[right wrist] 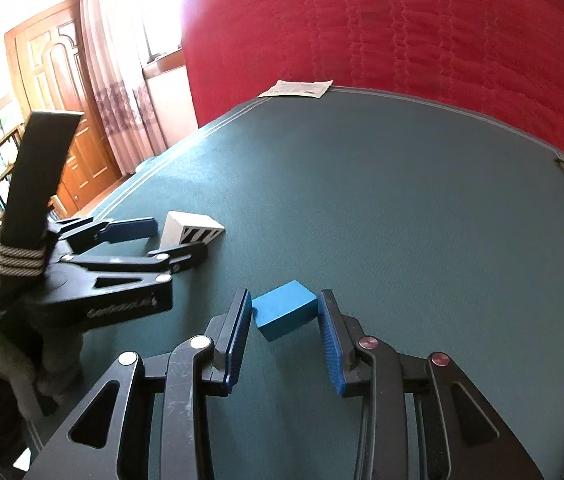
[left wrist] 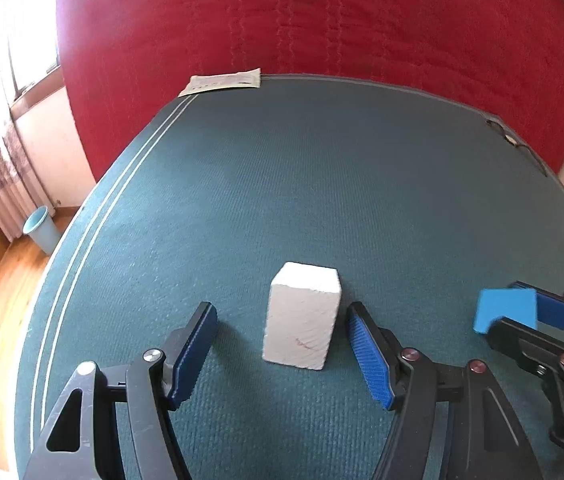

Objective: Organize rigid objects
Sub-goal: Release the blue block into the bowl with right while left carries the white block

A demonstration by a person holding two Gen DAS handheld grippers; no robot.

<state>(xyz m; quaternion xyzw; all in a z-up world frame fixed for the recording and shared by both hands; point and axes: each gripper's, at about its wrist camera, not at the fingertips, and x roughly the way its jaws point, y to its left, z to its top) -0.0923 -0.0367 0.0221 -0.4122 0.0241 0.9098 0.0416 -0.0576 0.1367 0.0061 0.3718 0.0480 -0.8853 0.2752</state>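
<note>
Closest to the left wrist lens: left gripper point(left wrist: 282, 354) jaws released, set either side of white block point(left wrist: 302, 318) with clear gaps, not pressing. Block upright on green tabletop point(left wrist: 322, 180), near edge. Over to the right, right gripper point(right wrist: 285, 330) jaws clenched on blue block point(right wrist: 285, 316), both pads against its sides; cannot tell whether resting on or just off the tabletop. Far left corner: flat paper packet point(left wrist: 223, 81) at the edge, against red quilt point(left wrist: 322, 20). Down on the floor, left: blue bin point(left wrist: 39, 230).
</note>
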